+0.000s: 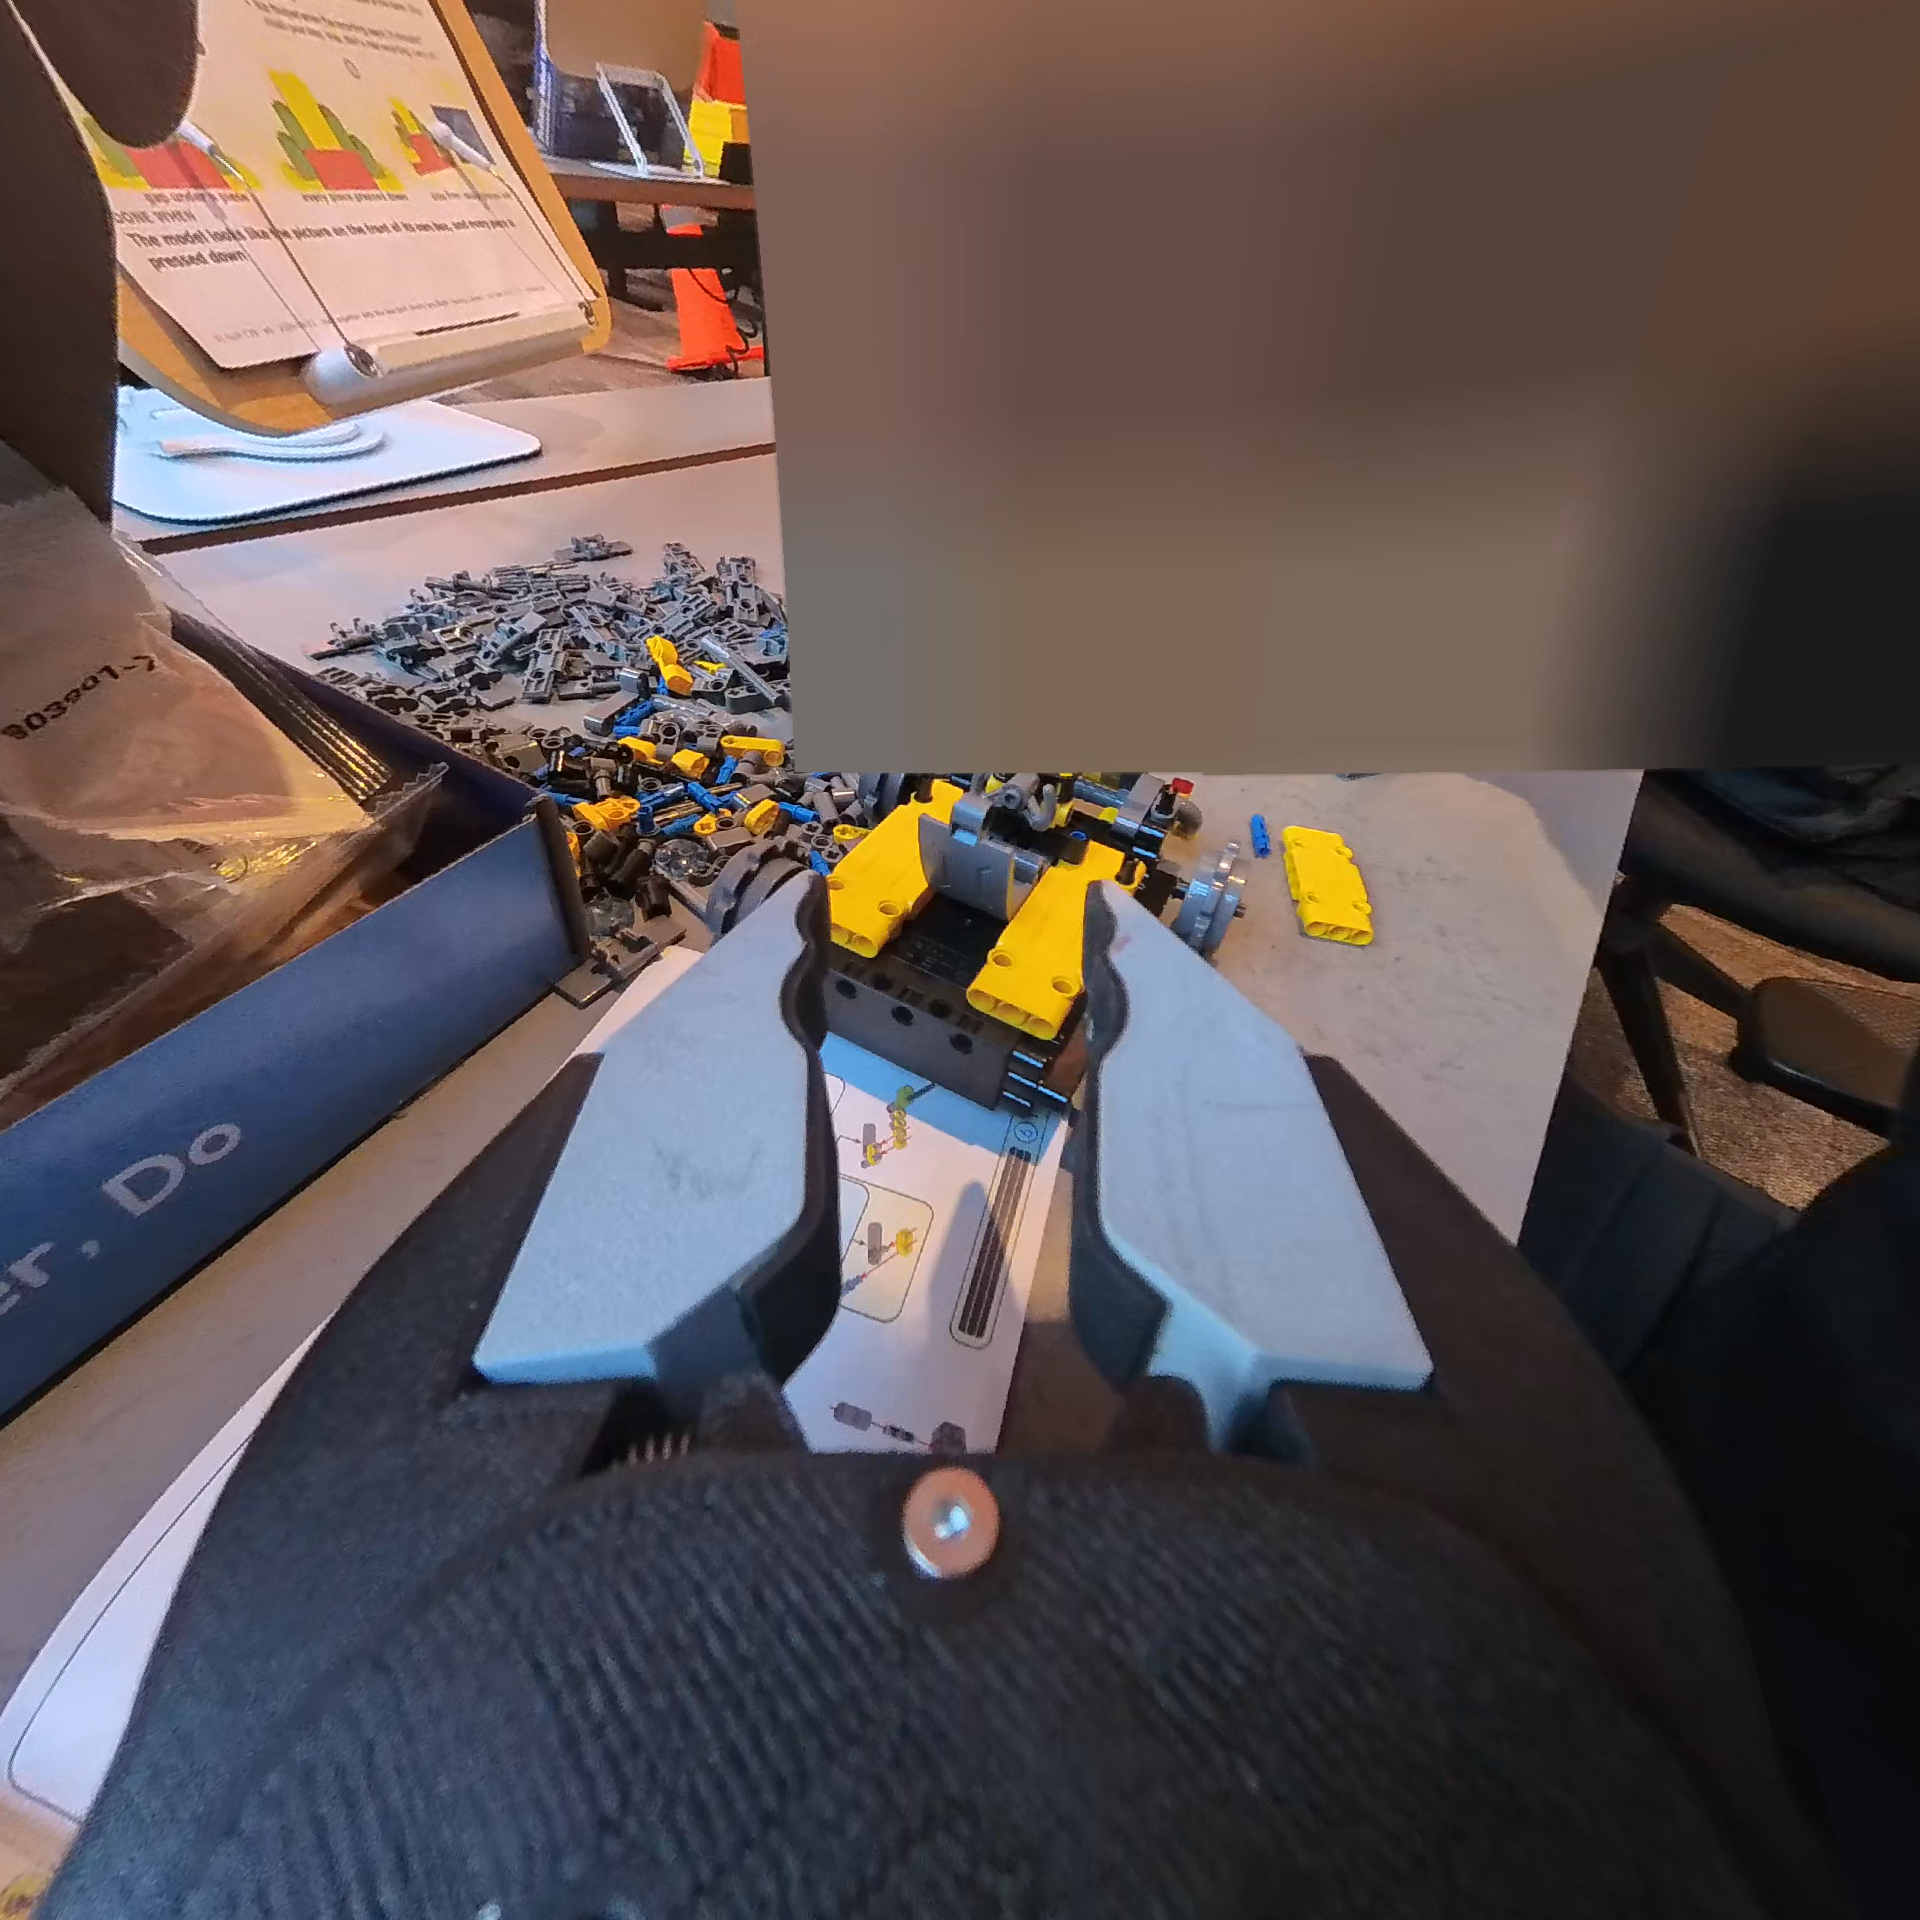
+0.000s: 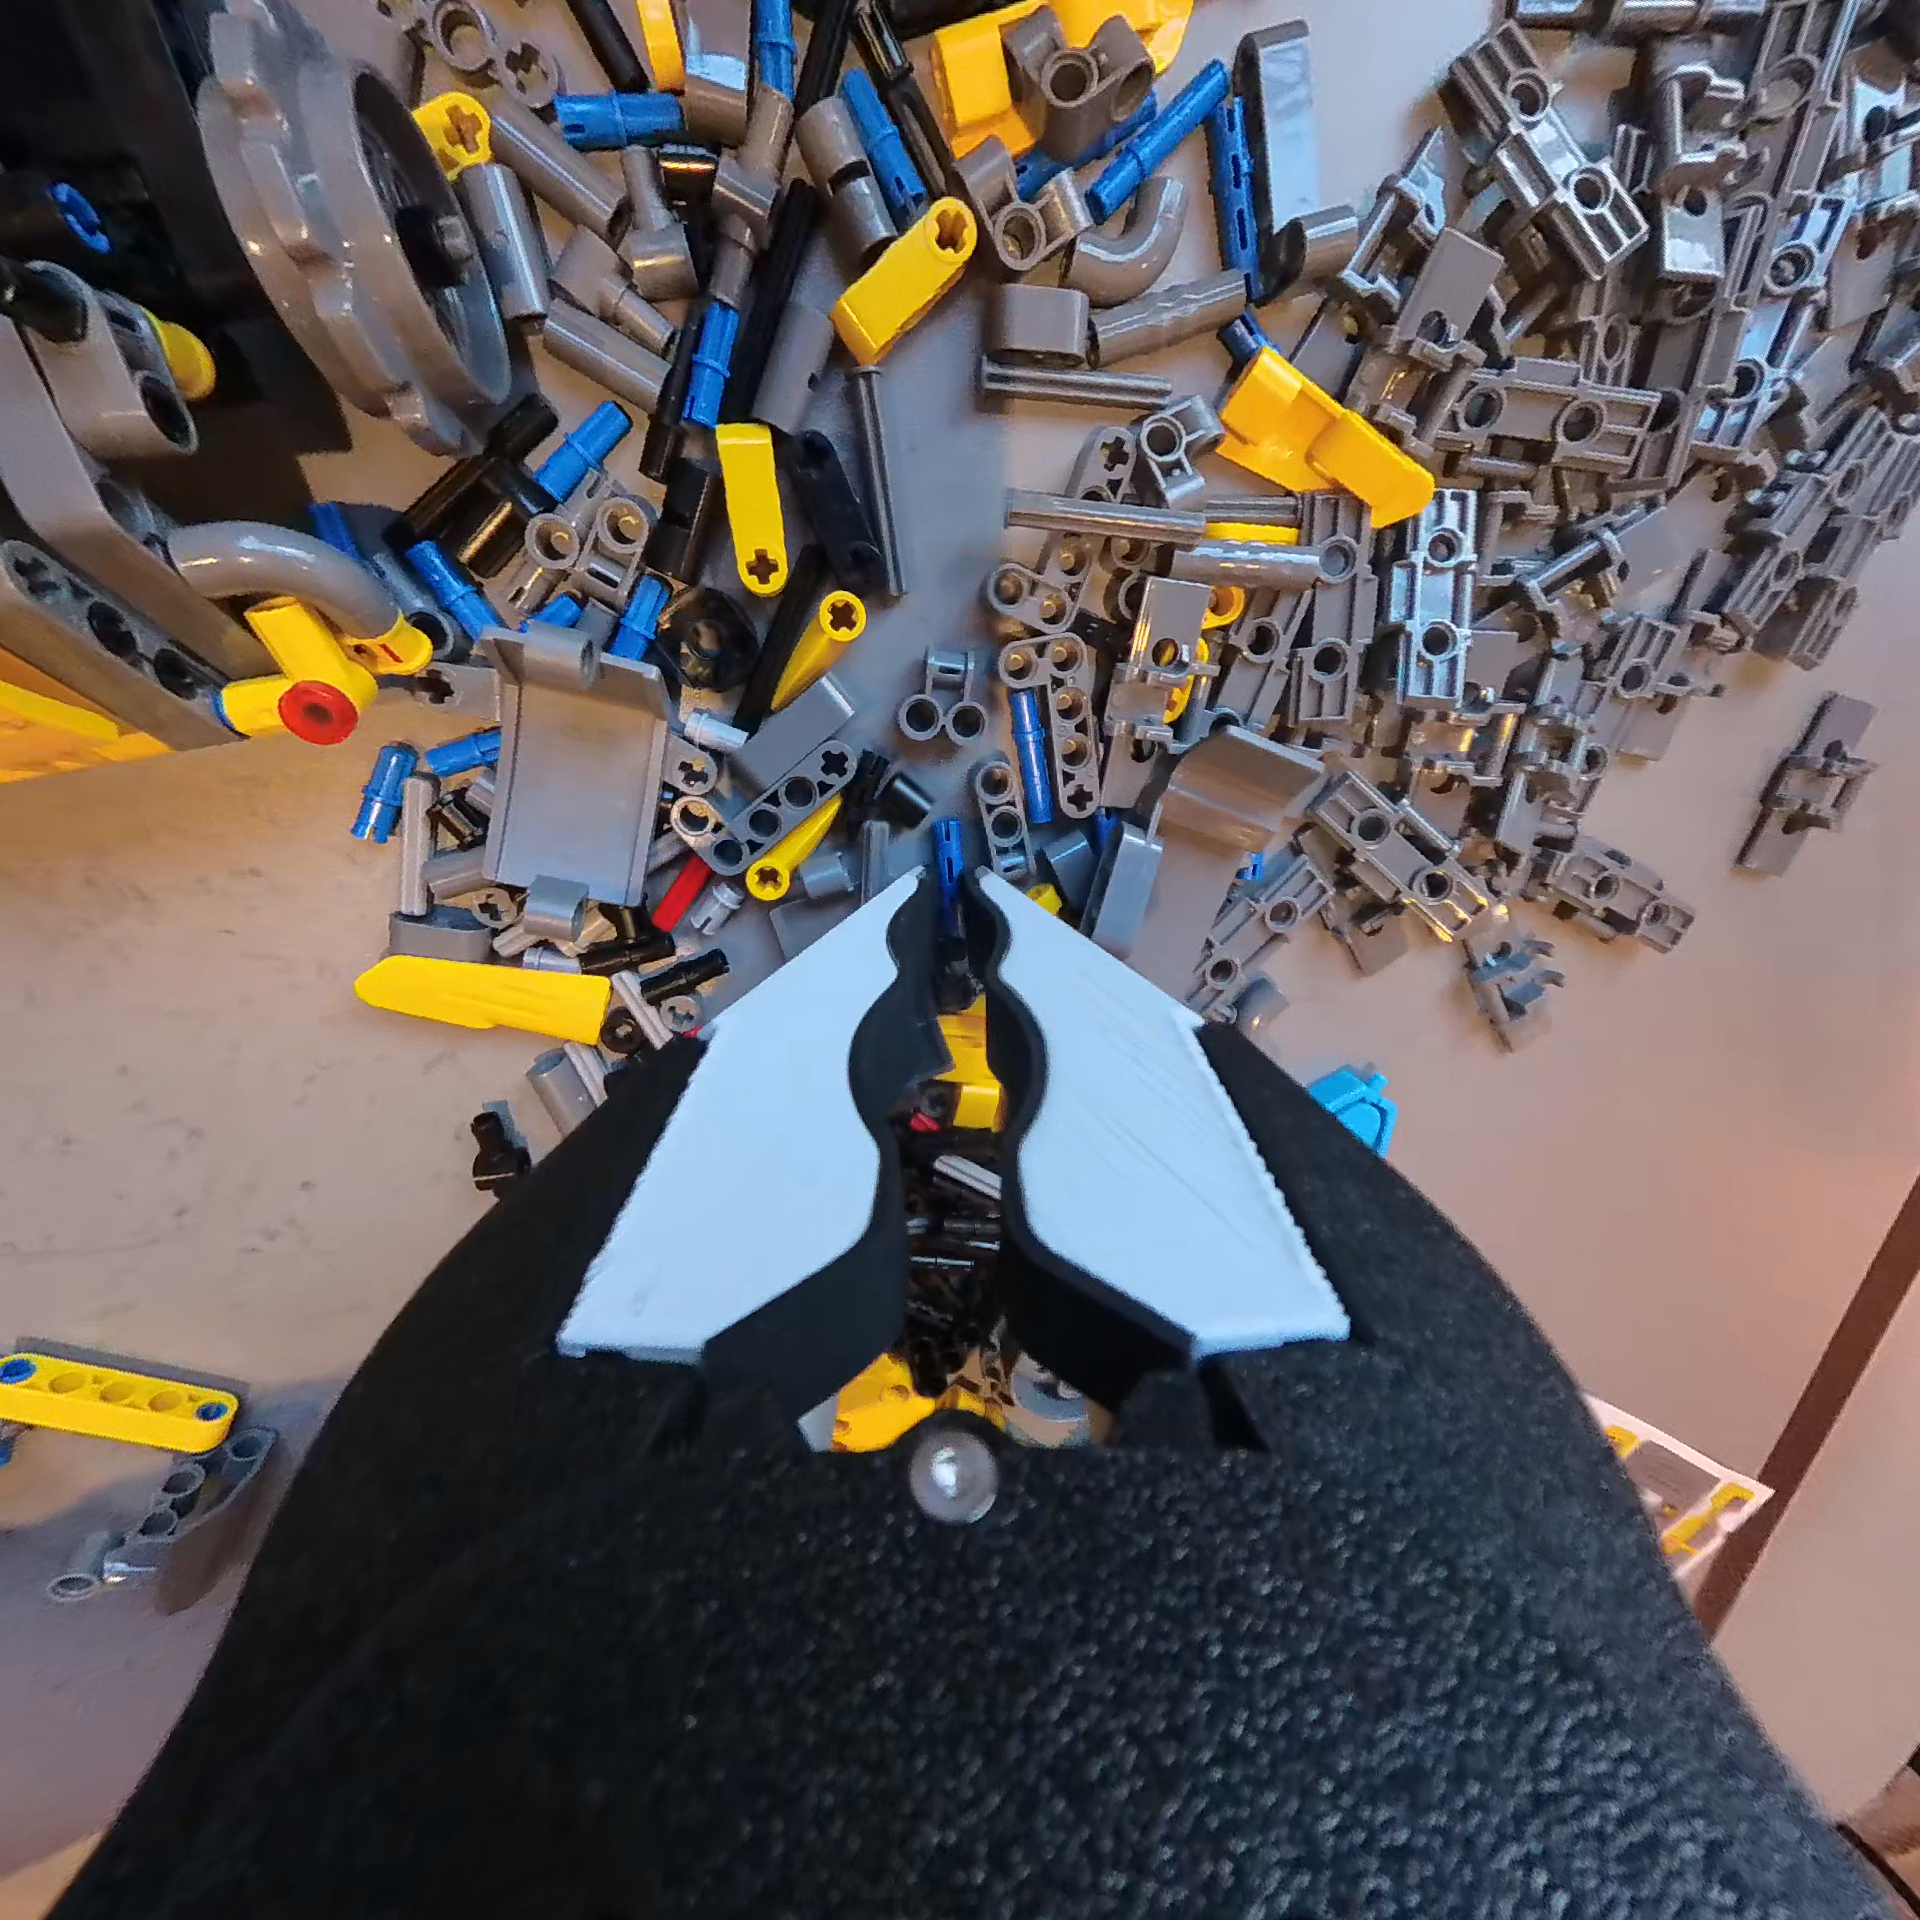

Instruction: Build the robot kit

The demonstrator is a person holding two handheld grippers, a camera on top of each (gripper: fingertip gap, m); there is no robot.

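The left gripper (image 1: 951, 935) has its jaws spread around the rear block of a half-built toy vehicle (image 1: 977, 914). Both fingers lie close along the block's sides, but whether they press on it I cannot tell. The vehicle stands on an instruction sheet (image 1: 935, 1226) near the front edge of the desk (image 1: 1434, 935). It has a black block base with a row of holes, two yellow panels slanting along the top, a grey seat-like piece between them and a grey wheel hub on its far side. It looks only partly assembled: a loose yellow panel (image 1: 1327, 885) lies apart toward the right edge, and a large pile of parts (image 2: 1143, 520) covers the middle of the desk.

The right gripper (image 2: 948, 883) points down into that pile, jaws nearly closed on a thin blue pin (image 2: 948, 862) standing between the tips. Grey connectors, black pins and yellow pieces lie all about it. A dark blue box (image 1: 312, 997) sits at the left edge, and a stand with printed pages (image 1: 353, 208) at the back.
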